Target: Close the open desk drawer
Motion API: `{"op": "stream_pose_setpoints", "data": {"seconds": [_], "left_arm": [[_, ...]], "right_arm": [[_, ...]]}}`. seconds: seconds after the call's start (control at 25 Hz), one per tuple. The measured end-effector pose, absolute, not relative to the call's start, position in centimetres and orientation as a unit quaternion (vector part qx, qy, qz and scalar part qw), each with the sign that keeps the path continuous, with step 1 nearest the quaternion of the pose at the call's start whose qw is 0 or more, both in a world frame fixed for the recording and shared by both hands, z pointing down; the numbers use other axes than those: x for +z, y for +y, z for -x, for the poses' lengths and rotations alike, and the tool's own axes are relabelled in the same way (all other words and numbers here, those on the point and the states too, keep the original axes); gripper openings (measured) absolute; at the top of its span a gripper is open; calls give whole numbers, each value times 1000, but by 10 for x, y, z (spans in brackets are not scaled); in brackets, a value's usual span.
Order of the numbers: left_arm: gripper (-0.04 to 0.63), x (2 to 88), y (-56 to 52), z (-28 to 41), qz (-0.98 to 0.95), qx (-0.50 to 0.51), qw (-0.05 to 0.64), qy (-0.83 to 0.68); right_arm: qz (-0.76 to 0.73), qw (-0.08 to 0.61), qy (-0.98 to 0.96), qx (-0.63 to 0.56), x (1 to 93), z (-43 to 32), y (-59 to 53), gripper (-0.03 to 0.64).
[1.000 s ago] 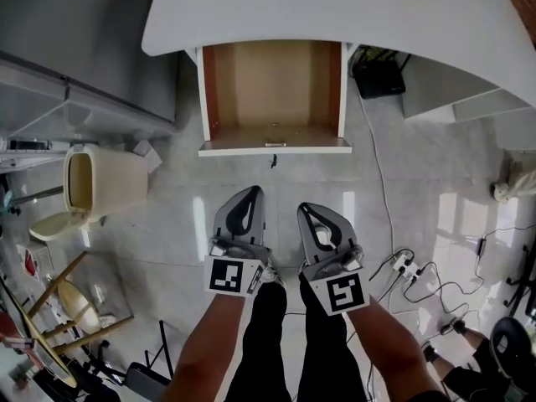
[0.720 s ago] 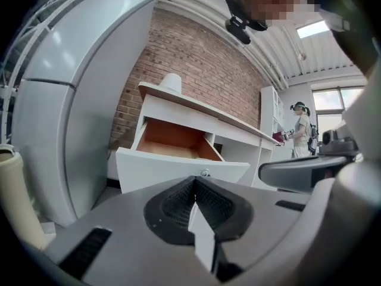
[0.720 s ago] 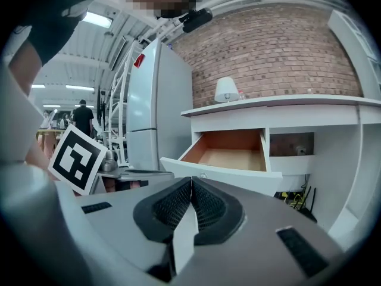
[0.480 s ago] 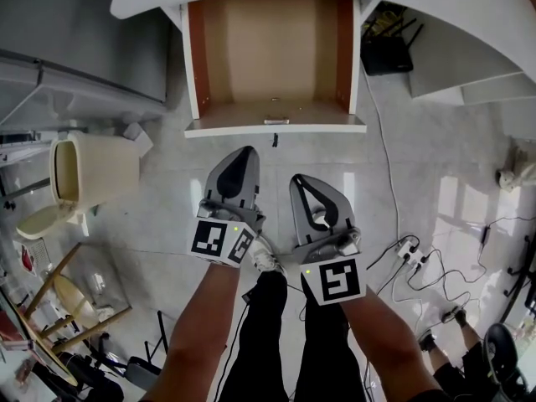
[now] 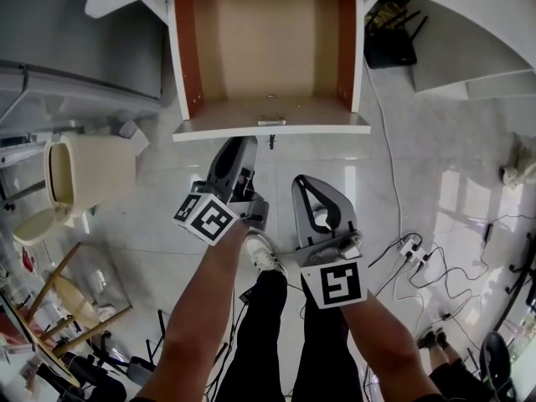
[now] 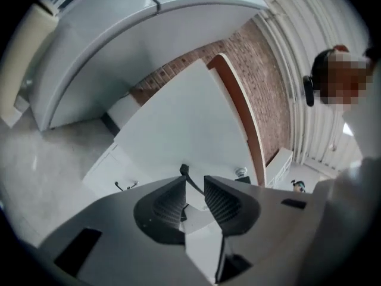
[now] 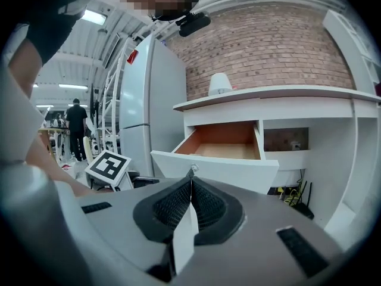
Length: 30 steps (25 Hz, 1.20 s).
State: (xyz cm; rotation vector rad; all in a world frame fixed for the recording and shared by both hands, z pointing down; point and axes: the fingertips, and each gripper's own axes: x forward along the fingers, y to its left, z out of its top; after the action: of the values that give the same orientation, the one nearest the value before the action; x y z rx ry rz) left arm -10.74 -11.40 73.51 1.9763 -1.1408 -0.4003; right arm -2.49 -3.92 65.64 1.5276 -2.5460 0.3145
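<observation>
Left claw (image 6: 191,188) tilted, jaws just been opening, nothing between pads. Right claw (image 7: 191,183) clenched, empty. Open desk drawer (image 5: 264,48) straight ahead of both, front panel (image 5: 318,129) just beyond left tips, jutting from under surface (image 5: 469,7). Approach step, I judge. Next I press panel squarely, push level.

One drawer (image 5: 268,48), one cream bin (image 5: 92,170) at left, one left hand-held gripper (image 5: 239,146), one right hand-held gripper (image 5: 304,183).

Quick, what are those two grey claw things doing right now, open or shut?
Left grey gripper: open, jaws have just been opening, nothing held between them.
Right grey gripper: shut, holding nothing.
</observation>
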Motion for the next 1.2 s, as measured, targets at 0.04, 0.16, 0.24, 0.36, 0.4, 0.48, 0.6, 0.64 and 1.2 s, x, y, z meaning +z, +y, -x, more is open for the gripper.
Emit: {"op": "stream_pose_setpoints", "data": {"seconds": [0.04,0.16,0.24,0.36,0.4,0.48,0.6,0.64,1.2], "left_arm": [[109,737,-117,106,-780,-171,414,-438],[150,741,-123,99,-781,-191,430,-411],[164,740,-125,93,-782,-205,433,-400],[164,736,-129,88,-776,-233,439,-388],[164,735,-131,88,-773,-241,441,-387],[164,736,-134,89,-769,-255,442,-386],[162,737,-136,89,-764,-268,443,-384],[136,738,-137,89,-763,-272,444,-385],[64,741,-137,90,-758,-253,451,-397]], "right_arm": [[-510,77,-850,107,657,25,-40,28],[-511,77,-848,116,661,22,-41,28],[-512,76,-847,121,663,20,-42,28],[-510,75,-848,125,663,20,-42,28],[-509,75,-849,125,663,20,-43,28],[-507,75,-849,125,663,18,-45,28],[-505,83,-850,126,668,14,-47,28],[-504,85,-850,126,669,12,-48,28],[-500,80,-853,128,668,13,-51,28]]}}
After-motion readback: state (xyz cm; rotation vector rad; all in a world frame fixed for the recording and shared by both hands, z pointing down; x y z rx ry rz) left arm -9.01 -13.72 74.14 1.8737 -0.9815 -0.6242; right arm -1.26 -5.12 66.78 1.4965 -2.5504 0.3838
